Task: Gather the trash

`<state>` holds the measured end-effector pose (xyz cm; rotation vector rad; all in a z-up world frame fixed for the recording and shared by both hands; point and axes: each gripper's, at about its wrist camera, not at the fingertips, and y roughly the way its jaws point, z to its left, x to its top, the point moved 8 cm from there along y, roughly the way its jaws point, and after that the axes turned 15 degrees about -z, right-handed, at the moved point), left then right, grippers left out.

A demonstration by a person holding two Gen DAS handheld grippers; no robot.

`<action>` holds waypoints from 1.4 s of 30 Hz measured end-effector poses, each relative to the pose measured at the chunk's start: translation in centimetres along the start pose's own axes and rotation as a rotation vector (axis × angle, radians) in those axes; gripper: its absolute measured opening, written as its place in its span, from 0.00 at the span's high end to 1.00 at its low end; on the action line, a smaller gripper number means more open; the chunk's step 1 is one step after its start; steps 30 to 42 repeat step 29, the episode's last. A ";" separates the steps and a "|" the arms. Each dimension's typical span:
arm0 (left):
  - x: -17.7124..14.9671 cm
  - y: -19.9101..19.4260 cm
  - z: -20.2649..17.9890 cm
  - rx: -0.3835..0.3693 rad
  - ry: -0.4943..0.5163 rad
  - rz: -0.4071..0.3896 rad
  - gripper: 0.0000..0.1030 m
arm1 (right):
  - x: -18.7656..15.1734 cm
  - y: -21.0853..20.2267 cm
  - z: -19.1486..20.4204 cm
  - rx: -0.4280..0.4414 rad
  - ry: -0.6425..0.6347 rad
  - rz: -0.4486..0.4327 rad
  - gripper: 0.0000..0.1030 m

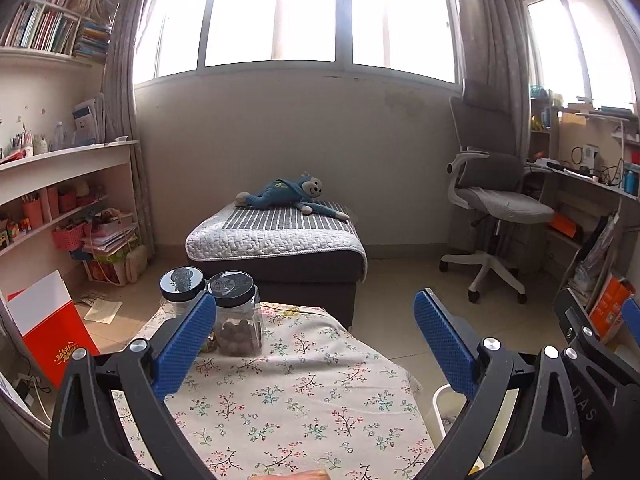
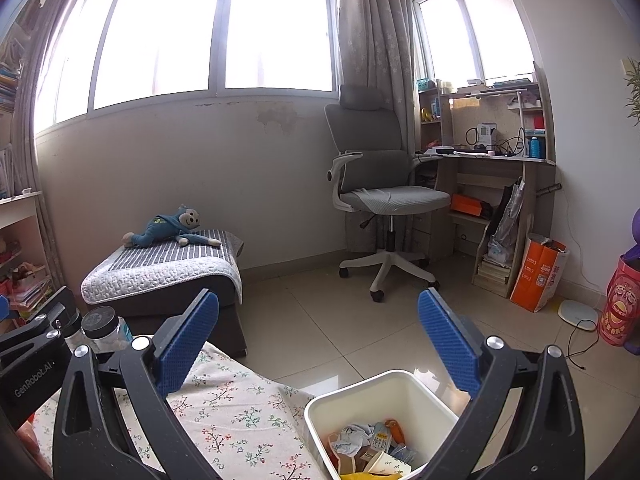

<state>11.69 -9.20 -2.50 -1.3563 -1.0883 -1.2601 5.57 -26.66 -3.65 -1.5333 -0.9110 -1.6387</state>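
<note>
**Both grippers spread and empty; the trash sits in the bin**

The table (image 1: pixel 304 392), covered in a floral cloth, fills the lower middle of the left wrist view and the lower left of the right wrist view. Just beside its right edge, on the tiled floor, stands the white trash bin (image 2: pixel 352 390), open-topped.

The left hand-held gripper (image 1: pixel 316 324) hangs above the table with its blue fingers spread wide and nothing between them. The right hand-held gripper (image 2: pixel 318 324) is likewise spread wide and empty; it is held above the bin, whose far rim shows between the fingers and whose right side is hidden behind the right finger.

Two clear jars with black lids stand at the table's far left end; the nearer jar (image 1: pixel 236 316) holds brown round pieces and sits just behind the left gripper's left finger.

The trash (image 2: pixel 372 444) lies in the bottom of the bin, below the right gripper and apart from its fingers: crumpled paper, wrappers, a paper cup and something orange.
</note>
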 end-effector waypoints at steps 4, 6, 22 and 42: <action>0.1 -0.1 -0.1 0.000 0.006 -0.015 0.06 | -0.1 0.1 0.2 0.003 0.000 0.007 0.07; 0.1 -0.2 -0.2 -0.004 0.015 -0.026 0.06 | -0.1 0.2 0.3 0.005 0.002 0.010 0.07; -0.1 -0.3 -0.7 -0.027 0.000 -0.023 0.10 | -0.3 0.3 -0.9 -0.015 0.020 0.015 0.07; 1.0 -1.5 -1.3 -0.017 0.016 -0.097 0.06 | -0.1 0.0 -0.9 -0.014 0.023 -0.003 0.07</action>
